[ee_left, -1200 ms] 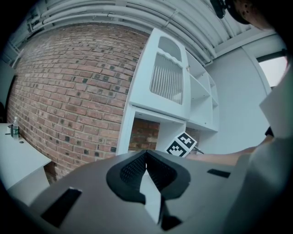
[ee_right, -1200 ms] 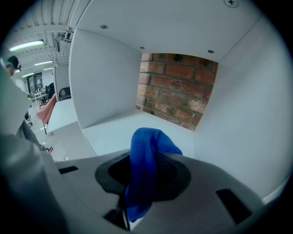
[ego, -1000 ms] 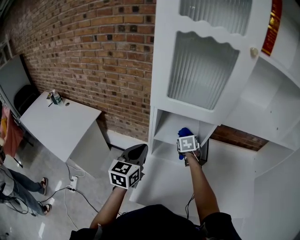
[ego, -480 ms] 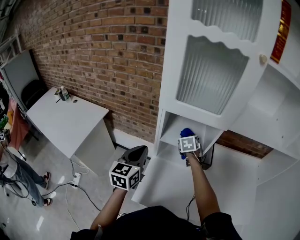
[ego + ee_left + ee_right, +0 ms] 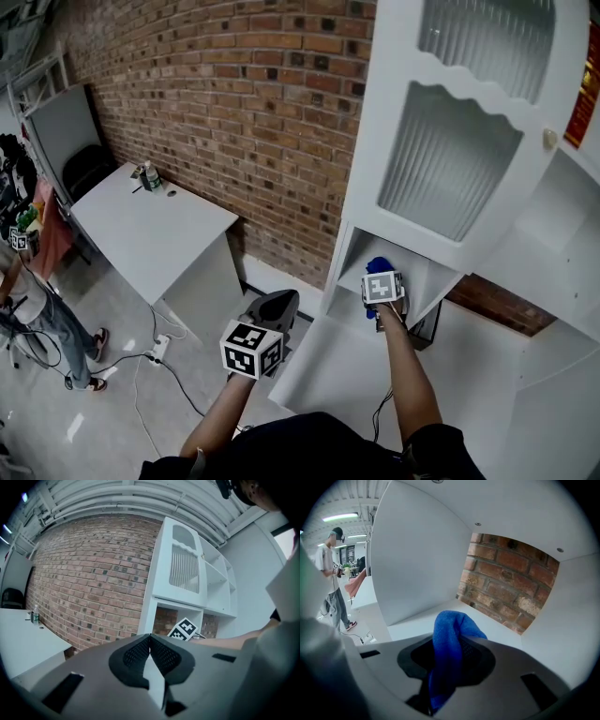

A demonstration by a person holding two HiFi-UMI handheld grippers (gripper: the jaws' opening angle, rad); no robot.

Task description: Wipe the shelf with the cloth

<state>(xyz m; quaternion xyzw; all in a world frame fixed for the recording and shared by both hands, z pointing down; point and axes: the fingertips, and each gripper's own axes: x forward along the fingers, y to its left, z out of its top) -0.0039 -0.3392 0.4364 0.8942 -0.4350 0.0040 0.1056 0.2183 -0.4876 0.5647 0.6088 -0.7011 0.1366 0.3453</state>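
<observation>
While the left gripper [image 5: 150, 643] hangs low in front of the white cabinet [image 5: 450, 141] with its fingers pressed together on nothing, all the action is on the right: the right gripper [image 5: 451, 654] is reaching into the cabinet's lower open compartment, fingers pinching the blue cloth [image 5: 452, 623], which bunches up past the tips. It's aimed at the shelf [image 5: 417, 620], the white board running back to the bare brick wall [image 5: 506, 583] behind. Does the cloth touch the board? Neither view settles that; it looks just above or just at the front part. By my reading the wiping is at an early stage: cloth in hand and inside the right compartment, but the white surface shows no trace of where it has passed, so the full sweep looks left to do.
</observation>
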